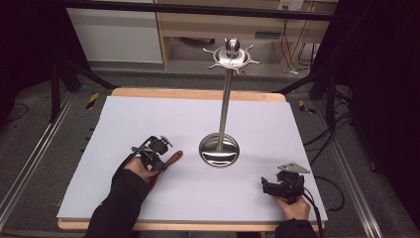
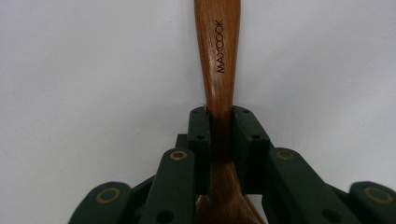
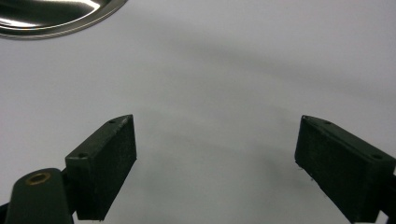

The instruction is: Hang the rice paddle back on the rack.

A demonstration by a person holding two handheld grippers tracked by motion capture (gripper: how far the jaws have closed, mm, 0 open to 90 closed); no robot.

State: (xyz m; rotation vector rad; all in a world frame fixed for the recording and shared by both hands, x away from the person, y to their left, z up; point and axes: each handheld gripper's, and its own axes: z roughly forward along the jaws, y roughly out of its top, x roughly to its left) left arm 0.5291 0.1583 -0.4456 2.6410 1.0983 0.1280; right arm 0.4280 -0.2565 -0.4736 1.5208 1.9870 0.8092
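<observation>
A brown wooden utensil handle (image 2: 218, 60), printed MAXCOOK, lies on the white table surface (image 1: 148, 119). My left gripper (image 2: 219, 126) is shut on its narrow neck, both pads pressing the wood. From above, that left gripper (image 1: 157, 154) sits left of centre with the wooden handle (image 1: 173, 157) sticking out to its right. My right gripper (image 3: 215, 163) stands open over bare white surface, nothing between its pads. In the high view the right gripper (image 1: 277, 187) rests near the front right. A steel stand (image 1: 225, 99) with a round base (image 1: 219, 151) and hooked top (image 1: 232, 53) stands mid-table.
The steel base's rim (image 3: 51, 18) curves across the top left of the right gripper view. Dark frame legs and cables (image 1: 322, 144) flank the table. A wooden shelf unit (image 1: 237, 25) stands behind the far edge.
</observation>
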